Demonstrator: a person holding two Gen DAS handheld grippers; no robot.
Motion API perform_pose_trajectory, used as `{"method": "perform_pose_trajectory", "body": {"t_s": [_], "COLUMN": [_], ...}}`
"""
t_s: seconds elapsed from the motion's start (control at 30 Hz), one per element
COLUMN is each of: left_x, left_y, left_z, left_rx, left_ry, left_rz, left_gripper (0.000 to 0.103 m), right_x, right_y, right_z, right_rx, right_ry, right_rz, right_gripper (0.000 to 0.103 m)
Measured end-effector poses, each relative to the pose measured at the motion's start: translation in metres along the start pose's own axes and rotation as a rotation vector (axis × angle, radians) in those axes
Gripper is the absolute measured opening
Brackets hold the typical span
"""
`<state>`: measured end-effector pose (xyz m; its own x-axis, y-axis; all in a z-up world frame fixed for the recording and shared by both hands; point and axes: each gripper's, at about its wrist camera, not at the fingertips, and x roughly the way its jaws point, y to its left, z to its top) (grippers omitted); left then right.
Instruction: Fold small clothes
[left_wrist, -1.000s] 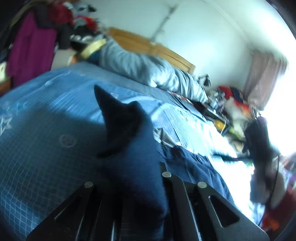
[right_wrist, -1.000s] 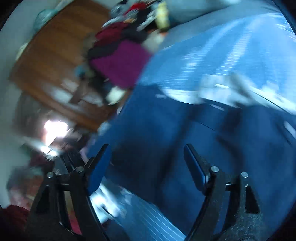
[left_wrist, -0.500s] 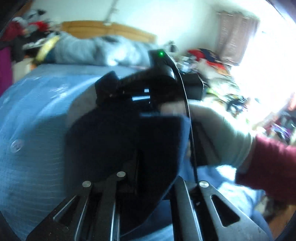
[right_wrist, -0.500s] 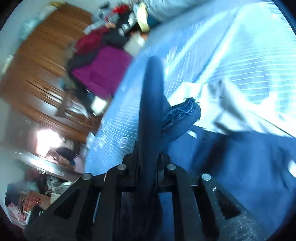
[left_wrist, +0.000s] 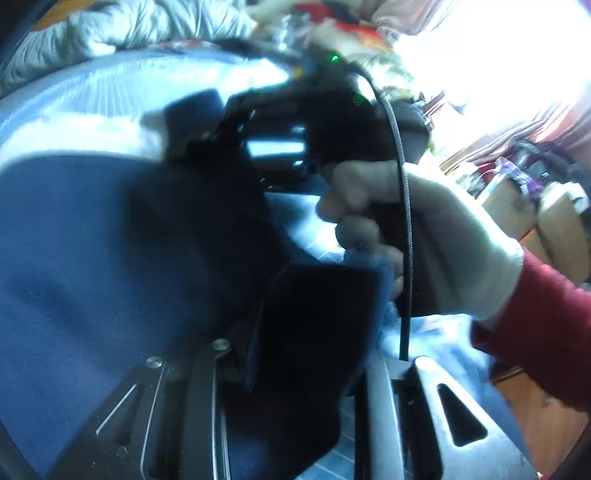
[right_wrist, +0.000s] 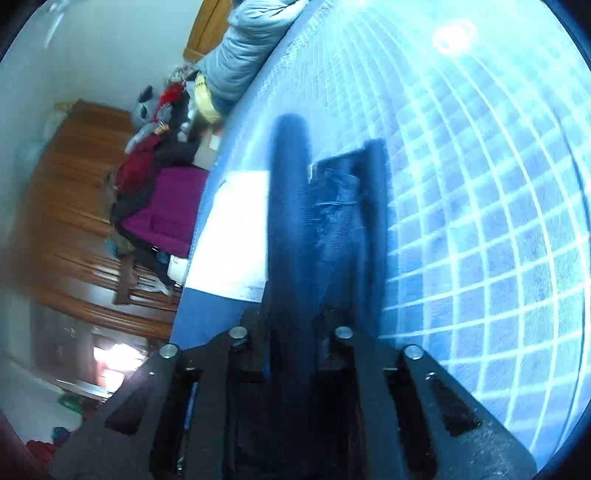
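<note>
Both grippers clamped on one dark navy garment above the blue checked bedspread.

The left gripper pinches a fold of the navy garment, its jaws closed on the cloth; in the right wrist view the right gripper is likewise clenched on a rolled edge of the same garment, which stands up between its jaws; the bedspread lies beneath; a gloved hand with a red sleeve grips the right gripper's handle; a grey duvet lies at the headboard.
</note>
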<state>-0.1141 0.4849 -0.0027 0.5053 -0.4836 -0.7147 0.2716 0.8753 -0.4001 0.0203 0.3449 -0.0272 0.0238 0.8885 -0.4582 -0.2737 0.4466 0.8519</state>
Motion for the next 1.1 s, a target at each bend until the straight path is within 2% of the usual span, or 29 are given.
{"method": "perform_pose_trajectory", "body": {"t_s": [0.07,0.17,0.2,0.3,0.37,0.5,0.57,0.63,0.67,0.73,0.83,0.87,0.9,0.97,1.0,1.03,1.07,1.1], "left_x": [-0.006,-0.020,-0.035,-0.095,-0.130,-0.182,-0.189,-0.183,-0.186,-0.181,-0.156,-0.152,-0.149,-0.136,-0.131,-0.124,-0.118,-0.123], "left_y": [-0.006,-0.015,-0.025,-0.041,-0.046,-0.033,-0.016,0.003,0.020,0.043,0.049,0.047,0.048,0.053,0.056,0.062,0.071,0.077], "left_z": [0.001,-0.001,-0.006,-0.034,-0.056,-0.105,-0.120,-0.122,-0.128,-0.128,-0.104,-0.098,-0.095,-0.091,-0.091,-0.089,-0.087,-0.087], "left_rx": [0.002,0.045,0.062,0.112,0.104,0.059,0.004,-0.026,-0.035,-0.055,-0.055,-0.041,-0.029,-0.010,0.004,0.007,-0.006,-0.015], "left_ry": [-0.004,0.015,0.009,-0.082,-0.136,-0.193,-0.177,-0.153,-0.144,-0.127,-0.116,-0.121,-0.127,-0.132,-0.112,-0.087,-0.060,-0.072], "left_rz": [-0.006,0.016,0.006,0.027,0.076,0.275,0.353,0.393,0.410,0.414,0.357,0.342,0.332,0.353,0.412,0.477,0.494,0.487], "left_gripper": [0.036,0.039,0.039,0.042,0.043,0.043,0.043,0.043,0.043,0.043,0.043,0.048,0.052,0.064,0.062,0.054,0.055,0.055], "right_x": [0.000,-0.023,-0.033,-0.069,-0.091,-0.109,-0.110,-0.100,-0.092,-0.078,-0.066,-0.064,-0.064,-0.064,-0.064,-0.064,-0.068,-0.073], "right_y": [0.001,0.008,0.016,0.038,0.052,0.069,0.085,0.098,0.103,0.099,0.088,0.087,0.085,0.081,0.076,0.071,0.063,0.060], "right_z": [0.003,0.011,0.008,-0.014,-0.035,-0.084,-0.104,-0.116,-0.118,-0.118,-0.110,-0.108,-0.108,-0.109,-0.109,-0.111,-0.110,-0.111], "right_rx": [0.005,-0.014,-0.025,-0.119,-0.178,-0.213,-0.262,-0.333,-0.373,-0.410,-0.373,-0.369,-0.367,-0.364,-0.351,-0.326,-0.304,-0.305], "right_ry": [-0.003,-0.011,-0.028,-0.078,-0.095,-0.089,-0.089,-0.073,-0.055,-0.021,0.010,0.017,0.020,0.023,0.023,0.022,0.008,-0.009], "right_rz": [0.015,-0.025,-0.032,-0.086,-0.143,-0.169,-0.183,-0.211,-0.237,-0.289,-0.267,-0.261,-0.260,-0.278,-0.305,-0.303,-0.297,-0.324], "right_gripper": [0.016,0.038,0.048,0.057,0.059,0.063,0.068,0.080,0.081,0.081,0.081,0.081,0.078,0.046,0.005,0.001,0.000,0.000]}}
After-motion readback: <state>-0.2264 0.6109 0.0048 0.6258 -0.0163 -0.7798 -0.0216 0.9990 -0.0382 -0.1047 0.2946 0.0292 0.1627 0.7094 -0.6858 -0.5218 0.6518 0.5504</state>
